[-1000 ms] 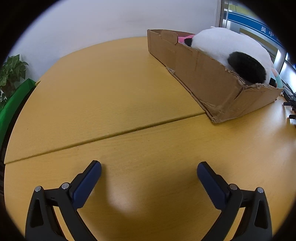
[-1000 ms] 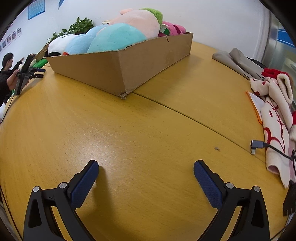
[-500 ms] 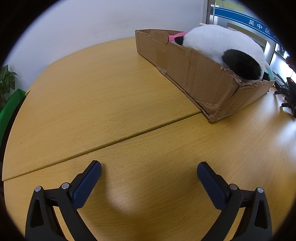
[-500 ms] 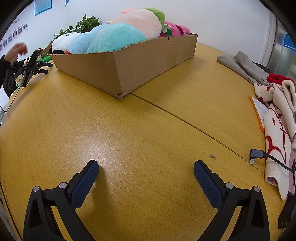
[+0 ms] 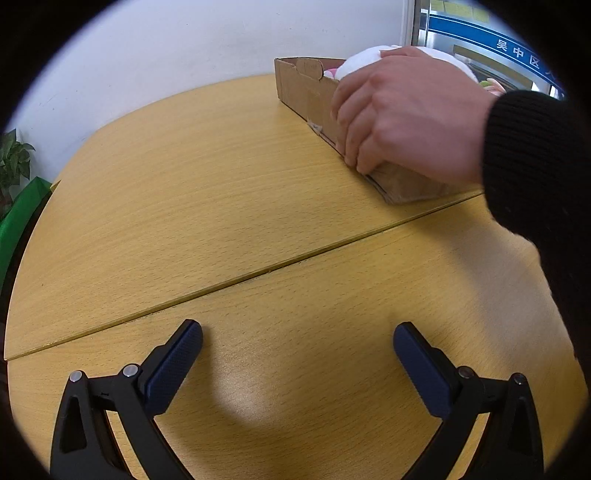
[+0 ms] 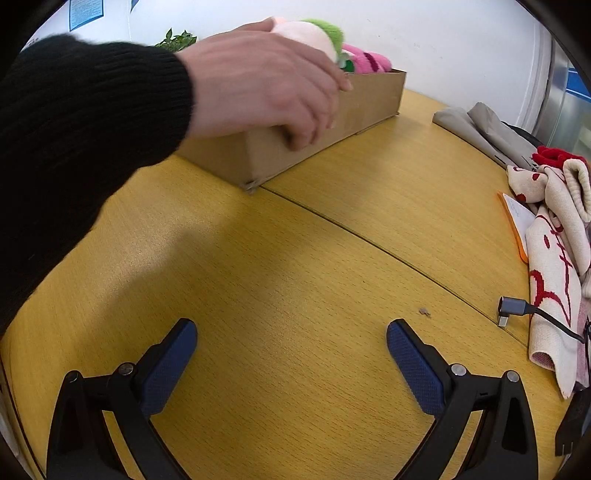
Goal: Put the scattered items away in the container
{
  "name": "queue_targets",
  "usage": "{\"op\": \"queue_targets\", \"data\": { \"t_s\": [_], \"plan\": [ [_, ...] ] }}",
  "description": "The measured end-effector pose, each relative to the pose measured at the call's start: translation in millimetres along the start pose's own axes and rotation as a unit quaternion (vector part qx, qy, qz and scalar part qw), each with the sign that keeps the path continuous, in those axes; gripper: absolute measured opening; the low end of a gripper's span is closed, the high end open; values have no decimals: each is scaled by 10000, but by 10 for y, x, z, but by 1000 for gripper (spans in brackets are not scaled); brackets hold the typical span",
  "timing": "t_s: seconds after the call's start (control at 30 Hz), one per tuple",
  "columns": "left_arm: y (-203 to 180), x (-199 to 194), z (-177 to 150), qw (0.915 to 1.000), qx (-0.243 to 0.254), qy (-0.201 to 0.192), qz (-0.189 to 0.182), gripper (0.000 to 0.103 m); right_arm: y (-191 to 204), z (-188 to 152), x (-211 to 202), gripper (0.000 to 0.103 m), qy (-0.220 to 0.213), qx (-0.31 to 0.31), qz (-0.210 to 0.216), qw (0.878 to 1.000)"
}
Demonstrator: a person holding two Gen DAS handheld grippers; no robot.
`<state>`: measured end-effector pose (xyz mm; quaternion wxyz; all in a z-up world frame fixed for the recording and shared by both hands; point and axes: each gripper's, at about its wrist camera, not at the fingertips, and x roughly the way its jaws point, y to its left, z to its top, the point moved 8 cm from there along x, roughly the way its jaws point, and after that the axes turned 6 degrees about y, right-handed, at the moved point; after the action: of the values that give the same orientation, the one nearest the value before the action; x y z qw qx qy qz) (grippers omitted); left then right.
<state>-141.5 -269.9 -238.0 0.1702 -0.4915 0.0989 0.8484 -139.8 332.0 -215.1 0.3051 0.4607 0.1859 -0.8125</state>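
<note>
A cardboard box (image 5: 303,88) (image 6: 369,99) full of plush toys stands at the far side of the wooden table (image 5: 207,192) (image 6: 295,266). A person's hand (image 5: 399,110) (image 6: 266,88) in a black sleeve grips the box's near corner and covers most of the toys. A white plush (image 5: 364,61), a peach-and-green plush (image 6: 314,33) and a pink plush (image 6: 369,61) show above the rim. My left gripper (image 5: 297,345) rests low over the table, open and empty. My right gripper (image 6: 291,341) is likewise open, with bare wood between its fingers.
Knitted cream-and-red cloths (image 6: 554,236) lie at the right edge, beside a grey cable plug (image 6: 511,308) and an orange-edged card (image 6: 517,225). A folded grey garment (image 6: 480,125) lies farther back. A potted plant (image 5: 13,158) and a green object (image 5: 18,221) sit beyond the table's left edge.
A hand in a black sleeve has come in and taken hold of the box's near corner, hiding most toys. The box now sits differently in both views. Both grippers stay open.
</note>
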Motion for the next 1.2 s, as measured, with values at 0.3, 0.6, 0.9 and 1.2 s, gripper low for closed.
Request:
{"op": "queue_targets", "data": {
  "t_s": [0.3, 0.6, 0.9, 1.2],
  "plan": [
    [0, 13, 12, 10000, 2, 1, 2, 103, 2, -2, 0, 103, 0, -3, 2, 10000],
    [-12, 18, 7, 10000, 3, 0, 2, 103, 2, -4, 1, 103, -1, -10, 8, 10000],
    [-9, 25, 11, 10000, 5, 0, 3, 103, 3, -5, 0, 103, -1, -14, 9, 10000],
    [-37, 41, -30, 10000, 8, 0, 4, 103, 8, -3, 6, 103, -2, -19, 10, 10000]
  ]
}}
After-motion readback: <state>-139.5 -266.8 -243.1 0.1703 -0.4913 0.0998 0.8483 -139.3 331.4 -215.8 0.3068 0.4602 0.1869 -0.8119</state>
